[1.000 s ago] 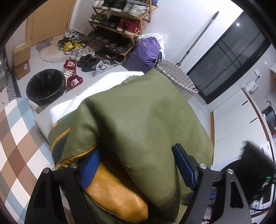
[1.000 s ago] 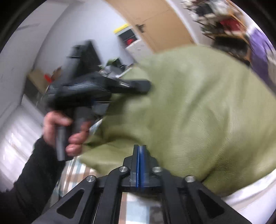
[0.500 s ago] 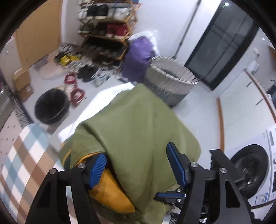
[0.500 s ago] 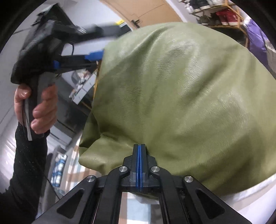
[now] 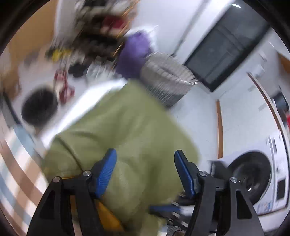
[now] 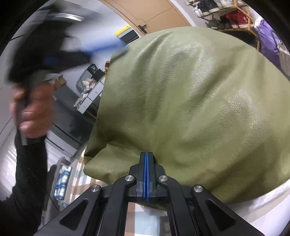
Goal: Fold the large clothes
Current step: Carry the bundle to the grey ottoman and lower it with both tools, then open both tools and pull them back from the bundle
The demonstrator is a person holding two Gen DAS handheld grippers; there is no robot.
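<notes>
- On the table, folded into a rounded heap: olive-green leather-look jacket (image 6: 190, 101), a mustard-yellow part (image 5: 107, 217) showing at its near edge; white cloth (image 6: 262, 208) lies beneath it.
- Right gripper (image 6: 145, 172): fingers pressed fully together, nose against the jacket's lower fold; whether any material is pinched between them cannot be told.
- Left gripper (image 5: 145, 174): fingers (image 5: 106, 172) roughly half apart, having just been closing; green fabric lies between them, but the pads do not appear to press on it. Seen from the right wrist it is a blurred shape gripped by a hand (image 6: 32, 116) in a black sleeve (image 6: 27, 172).
- Risk, judged: slick, springy material may unroll if the right side lets go, undoing the fold.
- Risk, judged: the left fingers may snag an upper layer and drag the heap askew, or towards the table edge.
- Risk, judged: heavy blur in the left view suggests quick movement; a loose sleeve could slip out unnoticed.
- Surface: checked cloth (image 5: 16, 163) in blue, tan and white.
- Room: shoe rack (image 6: 226, 16), purple bag (image 5: 134, 52), woven laundry basket (image 5: 165, 78), black bin (image 5: 39, 107), washing machine (image 5: 257, 179), wooden door (image 6: 145, 10).
</notes>
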